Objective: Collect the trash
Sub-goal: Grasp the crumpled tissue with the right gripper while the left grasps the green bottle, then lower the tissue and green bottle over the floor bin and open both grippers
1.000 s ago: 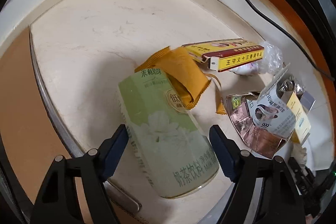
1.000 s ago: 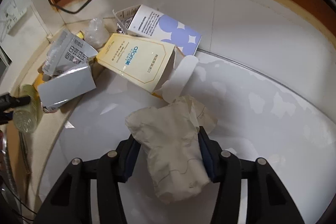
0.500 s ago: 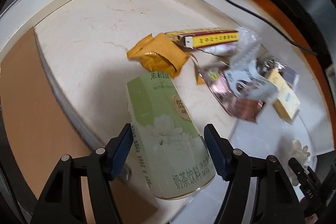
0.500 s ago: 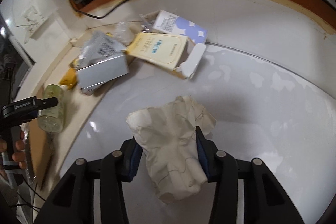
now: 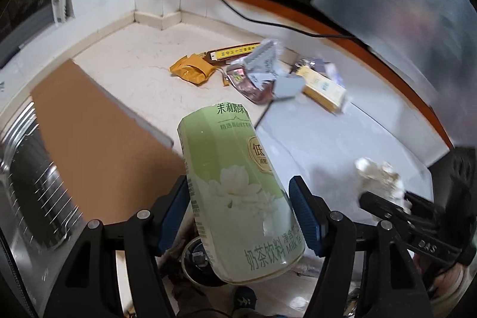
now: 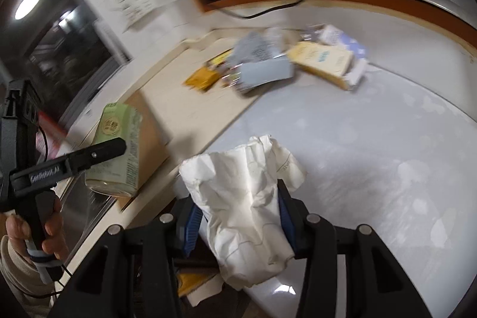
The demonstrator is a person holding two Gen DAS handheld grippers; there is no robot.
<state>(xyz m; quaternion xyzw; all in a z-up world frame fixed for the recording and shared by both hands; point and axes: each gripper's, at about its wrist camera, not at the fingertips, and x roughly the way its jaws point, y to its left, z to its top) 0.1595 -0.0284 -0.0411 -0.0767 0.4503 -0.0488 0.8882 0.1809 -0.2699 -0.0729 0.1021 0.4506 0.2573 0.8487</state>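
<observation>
The litter pile (image 6: 268, 64) by the wall is motion-blurred, its labels unreadable. The green can (image 5: 238, 192) hides the floor below. The crumpled paper (image 6: 247, 213) covers the right gripper's pads.

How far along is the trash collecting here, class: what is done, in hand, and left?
Done: nothing visibly binned yet. In hand: the left tool grips the green milk tea can, the right tool grips the crumpled white paper, both lifted off the counter. Left: the yellow wrapper, the cream box and the packets between them.
</observation>
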